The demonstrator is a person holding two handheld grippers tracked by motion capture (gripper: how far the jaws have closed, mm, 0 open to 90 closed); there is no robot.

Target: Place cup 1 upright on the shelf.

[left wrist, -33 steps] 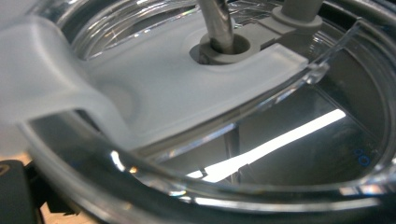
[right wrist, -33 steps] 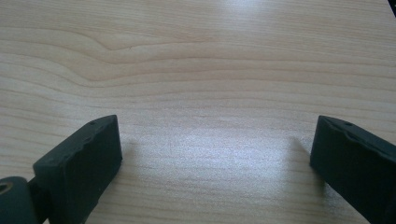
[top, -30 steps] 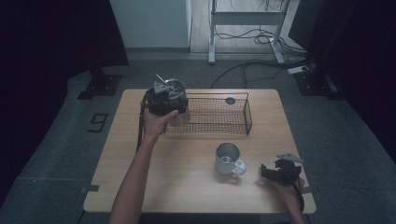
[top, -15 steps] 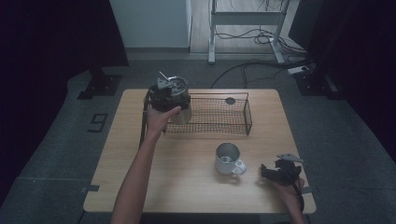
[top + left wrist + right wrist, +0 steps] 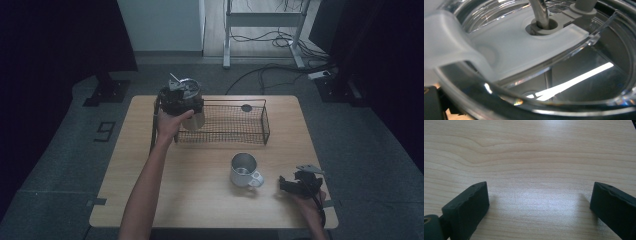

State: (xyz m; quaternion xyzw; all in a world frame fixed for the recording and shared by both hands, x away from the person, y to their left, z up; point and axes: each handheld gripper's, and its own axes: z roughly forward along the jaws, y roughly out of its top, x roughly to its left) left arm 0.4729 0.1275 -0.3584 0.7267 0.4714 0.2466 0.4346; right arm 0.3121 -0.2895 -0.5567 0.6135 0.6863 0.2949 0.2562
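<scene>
My left gripper (image 5: 184,106) hangs over the left end of the black wire basket (image 5: 260,117). It is shut on the rim of a steel tumbler (image 5: 196,120), whose body hangs at the basket's left end. In the left gripper view the tumbler's clear lid (image 5: 519,47) and metal straw (image 5: 540,12) sit right at the lens, with the steel inside below. My right gripper (image 5: 286,185) rests open on the table's front right. In the right gripper view its jaws stand wide over bare wood (image 5: 534,170).
A steel mug (image 5: 243,170) with its handle to the right stands mid-table, just left of the right gripper. A small dark round thing (image 5: 246,107) lies at the basket's far side. The wooden table (image 5: 150,200) has dark floor and cables around it.
The left hand and tumbler have shifted only slightly by the basket's left end, and the straw's tilt changed. The right gripper has stayed put.
</scene>
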